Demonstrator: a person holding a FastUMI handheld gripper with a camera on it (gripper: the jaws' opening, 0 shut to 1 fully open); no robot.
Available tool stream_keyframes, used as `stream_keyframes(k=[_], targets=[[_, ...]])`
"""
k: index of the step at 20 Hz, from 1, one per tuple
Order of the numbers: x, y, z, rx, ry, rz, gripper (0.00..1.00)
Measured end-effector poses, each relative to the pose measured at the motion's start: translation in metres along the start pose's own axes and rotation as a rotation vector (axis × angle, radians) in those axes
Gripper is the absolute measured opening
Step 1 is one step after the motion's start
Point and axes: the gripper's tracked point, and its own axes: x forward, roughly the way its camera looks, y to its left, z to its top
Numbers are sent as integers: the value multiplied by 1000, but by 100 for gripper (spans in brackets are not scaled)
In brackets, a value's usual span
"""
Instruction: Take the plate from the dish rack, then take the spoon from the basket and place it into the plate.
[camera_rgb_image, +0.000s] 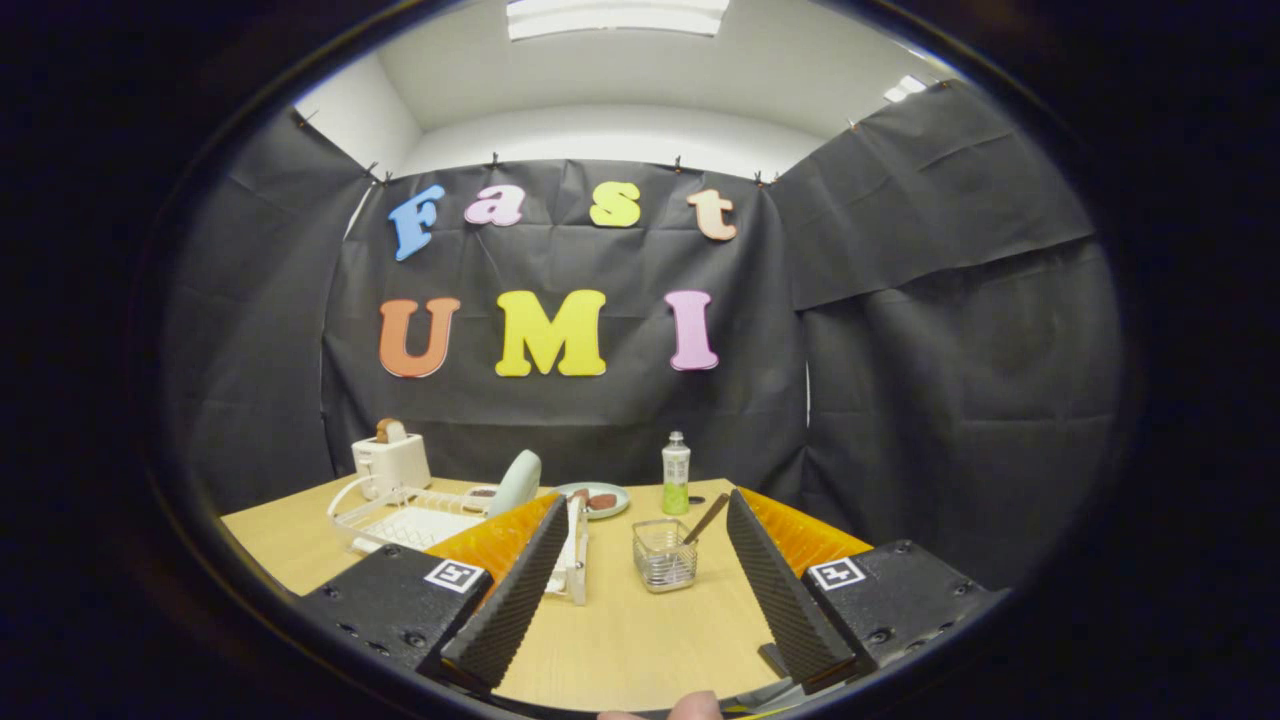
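Observation:
A pale green plate (518, 482) stands on edge in the white dish rack (400, 517), beyond my left finger. A small wire basket (664, 555) sits on the wooden table just ahead of the fingers, between them, with a brown-handled spoon (706, 519) leaning out of it to the right. My gripper (650, 515) is open and wide, with nothing between its fingers. It is held above the table's near part, short of both the rack and the basket.
A white toaster (391, 460) with bread in it stands behind the rack. A second plate (597, 499) with brown food lies at the table's back, beside a green bottle (676, 473). Bare table (640, 640) lies between the fingers. A fingertip of a person (692, 708) shows below.

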Motion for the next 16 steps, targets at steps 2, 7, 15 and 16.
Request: stream_keyframes(k=[2, 7, 15, 16], targets=[[7, 9, 5, 1, -7, 10, 100], [41, 38, 15, 3, -15, 38, 100], [119, 103, 3, 30, 91, 88, 100], [128, 114, -1, 23, 105, 102, 100]])
